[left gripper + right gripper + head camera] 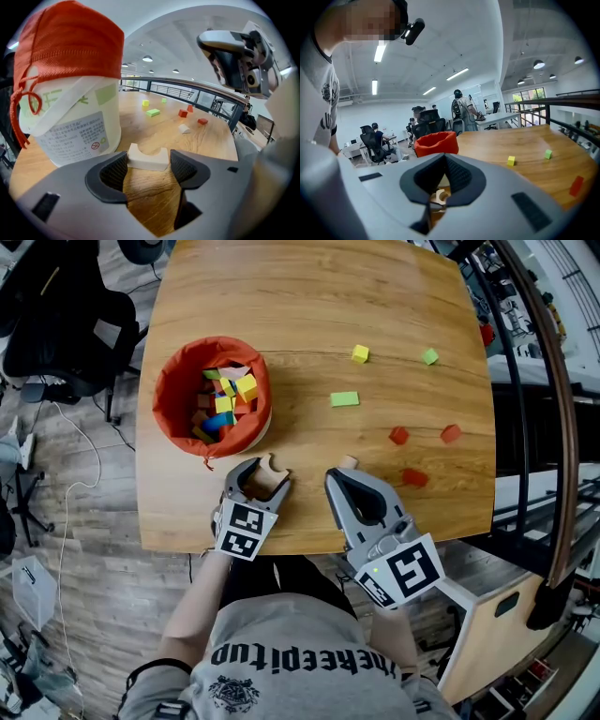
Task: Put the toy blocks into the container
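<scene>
The container (178, 367) is a white tub with an orange cloth liner, and several coloured blocks lie inside it. My left gripper (262, 480) stands open just in front of it. A pale arch-shaped block (269, 468) lies on the table between its fingertips. In the left gripper view the arch block (148, 157) sits between the two pads beside the tub (70, 122). My right gripper (336, 476) is shut, with a small pale block (349, 462) at its tip. In the right gripper view its jaws (444, 182) are shut, and the container (436, 143) stands behind them.
Loose blocks lie on the wooden table (309, 296): a yellow cube (360, 353), a green cube (429, 356), a flat green block (344, 398) and three red blocks (399, 435) (451, 433) (414, 477). The table's front edge runs just under both grippers. Office chairs and people are far behind.
</scene>
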Action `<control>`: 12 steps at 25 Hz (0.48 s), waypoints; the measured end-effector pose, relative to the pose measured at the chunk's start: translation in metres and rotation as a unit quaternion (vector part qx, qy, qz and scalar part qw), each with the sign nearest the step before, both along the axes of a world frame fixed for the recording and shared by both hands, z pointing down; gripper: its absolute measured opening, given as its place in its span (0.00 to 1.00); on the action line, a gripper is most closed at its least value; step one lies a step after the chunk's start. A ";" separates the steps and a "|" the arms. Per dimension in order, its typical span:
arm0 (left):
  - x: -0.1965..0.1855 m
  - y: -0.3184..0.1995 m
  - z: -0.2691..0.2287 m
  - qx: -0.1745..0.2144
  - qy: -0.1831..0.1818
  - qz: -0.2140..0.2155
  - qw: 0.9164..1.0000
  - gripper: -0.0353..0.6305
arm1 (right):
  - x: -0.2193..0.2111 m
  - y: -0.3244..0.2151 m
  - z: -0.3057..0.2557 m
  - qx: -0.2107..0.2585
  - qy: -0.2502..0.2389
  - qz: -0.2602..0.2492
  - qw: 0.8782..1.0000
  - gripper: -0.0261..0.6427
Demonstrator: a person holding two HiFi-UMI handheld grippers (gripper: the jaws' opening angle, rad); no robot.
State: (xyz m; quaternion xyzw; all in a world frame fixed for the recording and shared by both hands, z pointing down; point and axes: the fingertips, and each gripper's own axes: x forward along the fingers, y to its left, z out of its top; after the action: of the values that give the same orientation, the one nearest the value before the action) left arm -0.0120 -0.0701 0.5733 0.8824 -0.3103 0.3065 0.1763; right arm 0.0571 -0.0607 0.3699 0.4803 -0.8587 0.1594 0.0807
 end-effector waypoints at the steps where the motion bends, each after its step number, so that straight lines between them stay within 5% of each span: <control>1: -0.001 0.000 0.000 0.001 -0.003 0.000 1.000 0.50 | 0.000 0.000 0.000 0.000 0.000 0.001 1.000 0.06; 12: 0.003 0.004 -0.013 0.017 -0.001 0.023 1.000 0.46 | 0.001 0.003 -0.001 0.003 0.001 0.004 1.000 0.06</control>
State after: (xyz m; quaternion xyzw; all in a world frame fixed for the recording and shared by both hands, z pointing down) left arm -0.0093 -0.0665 0.5603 0.8919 -0.2950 0.3064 0.1535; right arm 0.0580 -0.0582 0.3684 0.4841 -0.8572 0.1564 0.0792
